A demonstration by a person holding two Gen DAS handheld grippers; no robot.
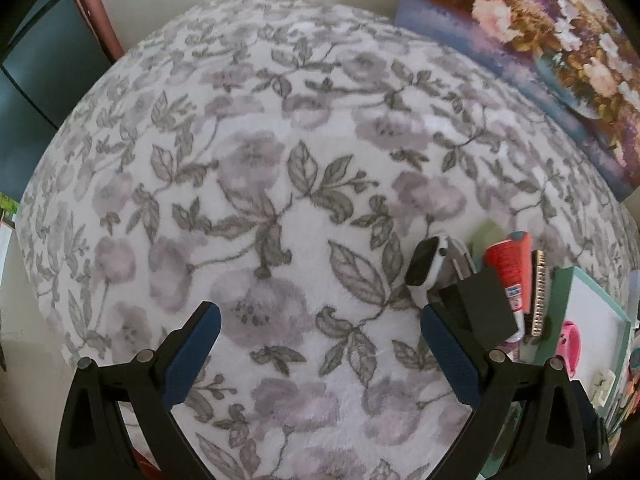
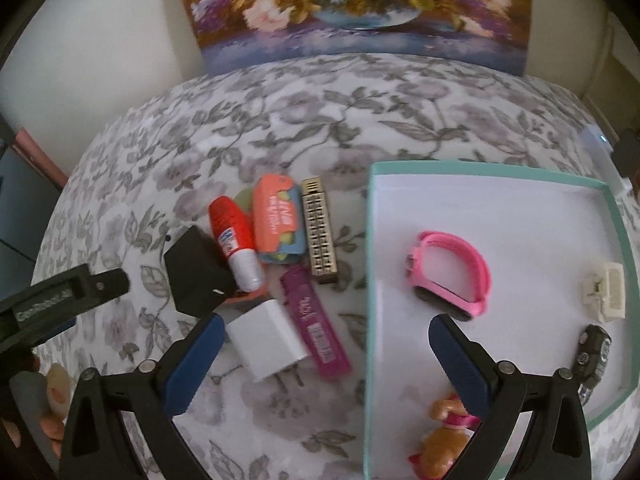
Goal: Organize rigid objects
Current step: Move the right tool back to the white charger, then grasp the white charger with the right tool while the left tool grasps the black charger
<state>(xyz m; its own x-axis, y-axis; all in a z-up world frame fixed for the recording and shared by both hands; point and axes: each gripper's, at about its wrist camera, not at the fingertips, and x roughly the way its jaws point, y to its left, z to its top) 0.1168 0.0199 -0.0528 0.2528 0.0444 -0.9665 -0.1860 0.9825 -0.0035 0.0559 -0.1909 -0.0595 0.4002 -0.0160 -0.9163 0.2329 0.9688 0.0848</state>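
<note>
A teal-rimmed white tray (image 2: 440, 169) lies on the floral blanket and holds a pink watch (image 2: 452, 272), a white clip (image 2: 606, 292), a dark toy car (image 2: 594, 354) and a small doll (image 2: 444, 440). Left of it lie a black adapter (image 2: 196, 276), a red-and-white tube (image 2: 236, 240), an orange packet (image 2: 276, 220), a gold comb (image 2: 319, 230), a purple stick (image 2: 316, 328) and a white charger (image 2: 268, 340). My right gripper (image 2: 326, 360) is open above them, straddling the tray's left rim. My left gripper (image 1: 320, 352) is open over bare blanket; a white-cased watch (image 1: 426, 266) lies by its right finger.
A flower painting (image 2: 352, 8) leans against the wall behind the blanket. In the left wrist view the pile (image 1: 508, 276) and the tray (image 1: 592, 320) sit at the right edge. The left gripper's finger (image 2: 64, 296) shows at the left of the right wrist view.
</note>
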